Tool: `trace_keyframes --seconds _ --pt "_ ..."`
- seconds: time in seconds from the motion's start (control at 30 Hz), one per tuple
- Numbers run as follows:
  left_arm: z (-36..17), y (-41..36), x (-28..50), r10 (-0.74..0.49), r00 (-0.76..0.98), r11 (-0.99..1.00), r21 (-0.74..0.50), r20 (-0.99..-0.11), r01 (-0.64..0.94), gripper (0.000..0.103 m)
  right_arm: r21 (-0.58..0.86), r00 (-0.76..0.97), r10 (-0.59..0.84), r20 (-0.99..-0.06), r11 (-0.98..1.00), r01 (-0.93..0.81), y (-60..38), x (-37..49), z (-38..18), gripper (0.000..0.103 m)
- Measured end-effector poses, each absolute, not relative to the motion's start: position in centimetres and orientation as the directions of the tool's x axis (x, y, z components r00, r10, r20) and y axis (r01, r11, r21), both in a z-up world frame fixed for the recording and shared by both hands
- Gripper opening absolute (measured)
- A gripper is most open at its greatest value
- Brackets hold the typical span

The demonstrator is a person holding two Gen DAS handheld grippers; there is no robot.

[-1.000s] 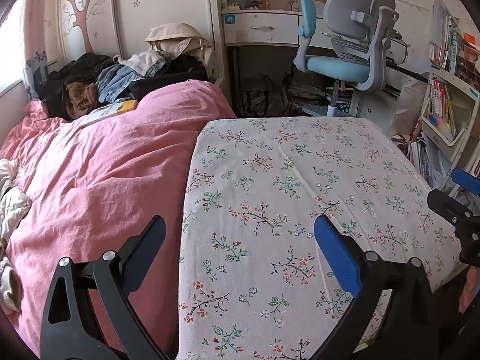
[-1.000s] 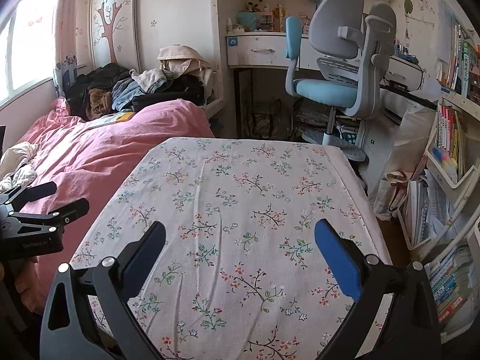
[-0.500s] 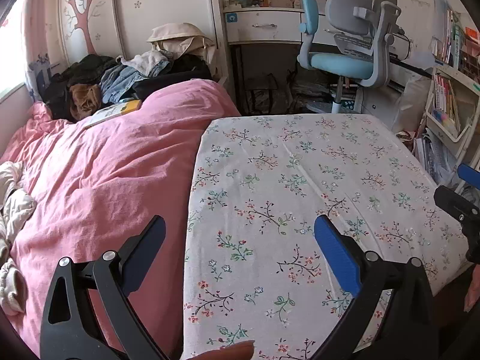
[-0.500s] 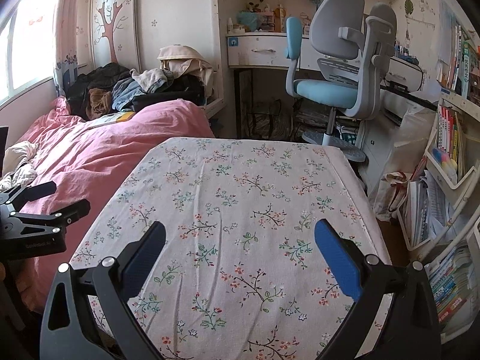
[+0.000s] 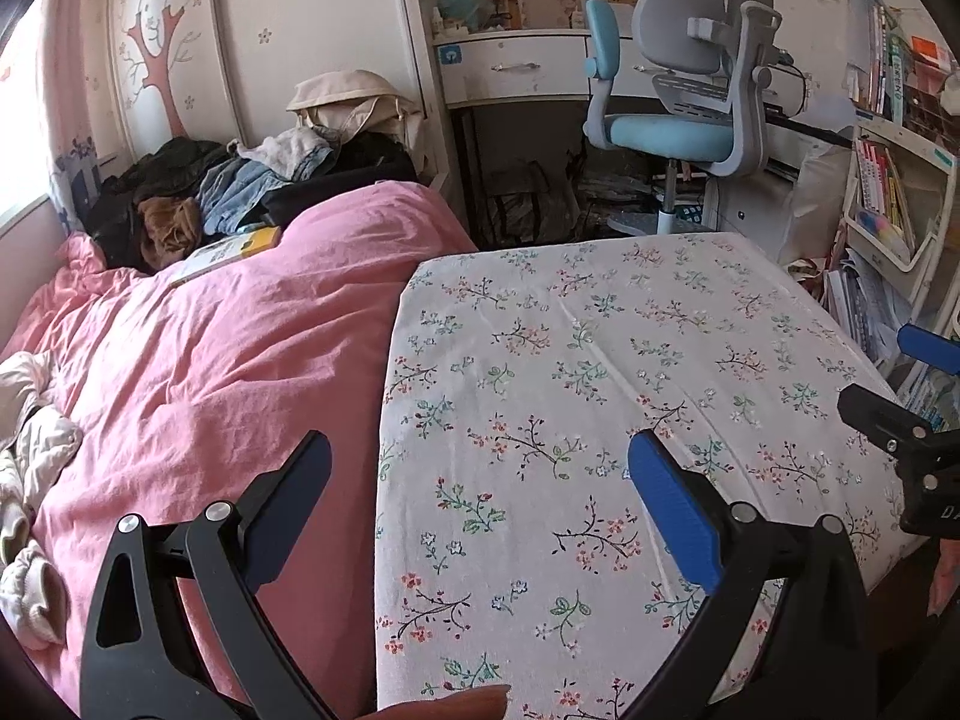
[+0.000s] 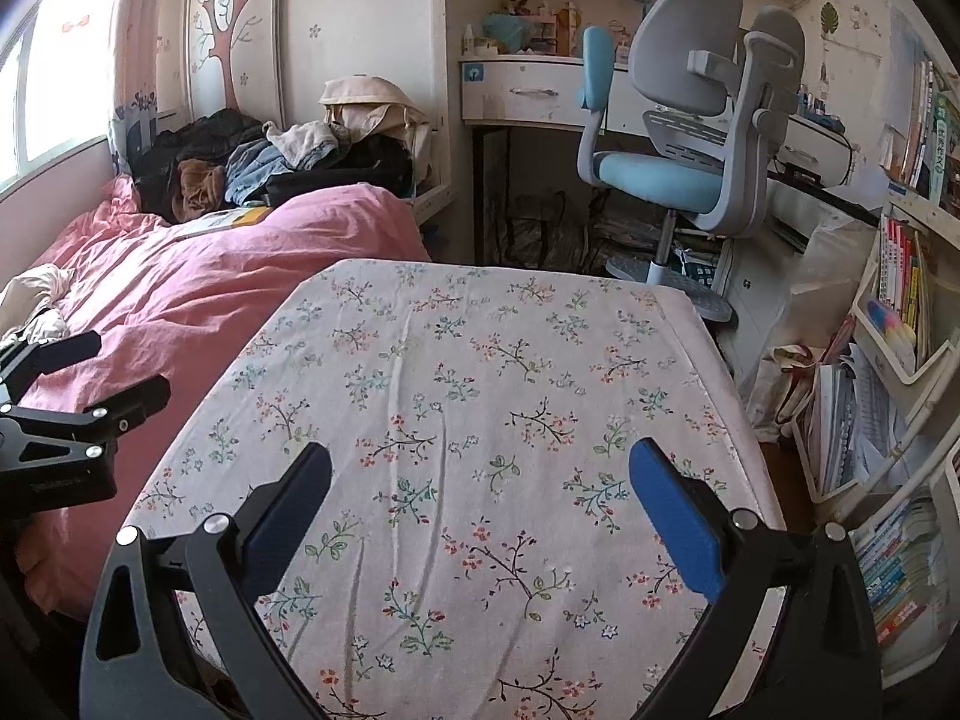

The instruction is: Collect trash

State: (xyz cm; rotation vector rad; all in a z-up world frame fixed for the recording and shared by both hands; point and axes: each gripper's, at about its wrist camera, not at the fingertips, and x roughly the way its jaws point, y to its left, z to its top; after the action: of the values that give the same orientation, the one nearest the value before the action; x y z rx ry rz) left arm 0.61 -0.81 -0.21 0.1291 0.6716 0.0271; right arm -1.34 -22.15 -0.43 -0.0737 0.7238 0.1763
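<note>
I see no trash item on the table with the floral cloth. My left gripper is open and empty, over the table's left edge beside the pink bed. It also shows at the left edge of the right wrist view. My right gripper is open and empty above the near part of the table. It also shows at the right edge of the left wrist view.
A pink duvet covers the bed on the left, with piled clothes and a yellow book at its far end. A blue-grey desk chair and white desk stand behind the table. Bookshelves fill the right.
The left gripper's view has drifted a little right and downward over the table. A fingertip now shows at its bottom edge. The right gripper has hardly moved.
</note>
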Motion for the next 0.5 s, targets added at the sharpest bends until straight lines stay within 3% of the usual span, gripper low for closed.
trace_keyframes --seconds 0.5 --pt "-0.25 -0.93 0.45 0.061 0.781 0.992 0.127 -0.622 0.024 0.096 -0.011 0.731 0.129 -0.67 0.983 -0.183 -22.07 -1.28 -0.64 0.095"
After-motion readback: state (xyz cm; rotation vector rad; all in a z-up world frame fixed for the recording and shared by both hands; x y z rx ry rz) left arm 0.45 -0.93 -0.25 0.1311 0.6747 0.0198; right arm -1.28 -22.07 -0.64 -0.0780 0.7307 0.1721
